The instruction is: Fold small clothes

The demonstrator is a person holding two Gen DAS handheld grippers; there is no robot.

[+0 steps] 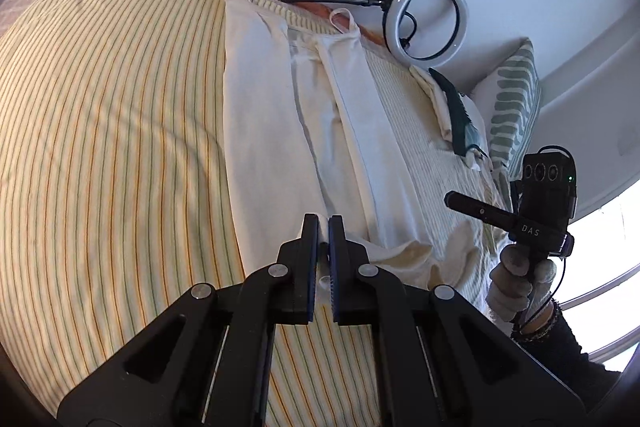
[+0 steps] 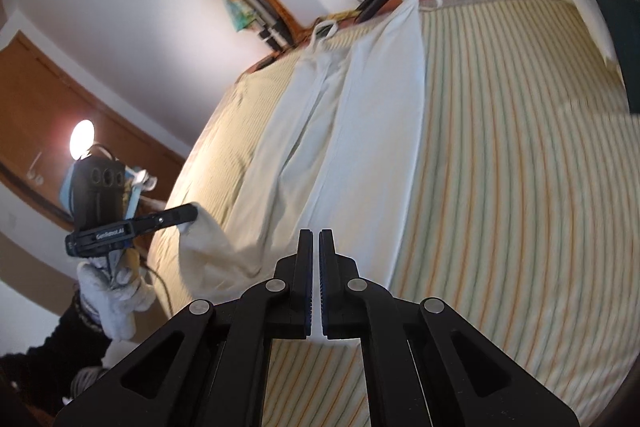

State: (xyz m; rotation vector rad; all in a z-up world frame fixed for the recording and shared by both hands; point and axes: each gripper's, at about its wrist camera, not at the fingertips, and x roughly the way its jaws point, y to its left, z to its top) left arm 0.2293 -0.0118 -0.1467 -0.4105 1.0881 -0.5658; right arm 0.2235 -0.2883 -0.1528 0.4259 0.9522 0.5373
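A white strappy top (image 1: 280,115) lies lengthwise on the striped bedspread (image 1: 112,131), its straps at the far edge. My left gripper (image 1: 323,221) is shut on the top's near hem, with cloth between the pads. In the right wrist view the same top (image 2: 352,131) runs away from me, and my right gripper (image 2: 315,233) is shut on the other hem corner. Each gripper shows in the other's view: the right one (image 1: 452,201) at the right, the left one (image 2: 192,213) at the left with the hem lifted off the bed.
A ring light on a stand (image 1: 424,15) lies at the far edge of the bed. A folded dark green and cream pile (image 1: 456,115) and a patterned pillow (image 1: 512,107) sit at the right. A tripod (image 2: 256,11) leans on the wall.
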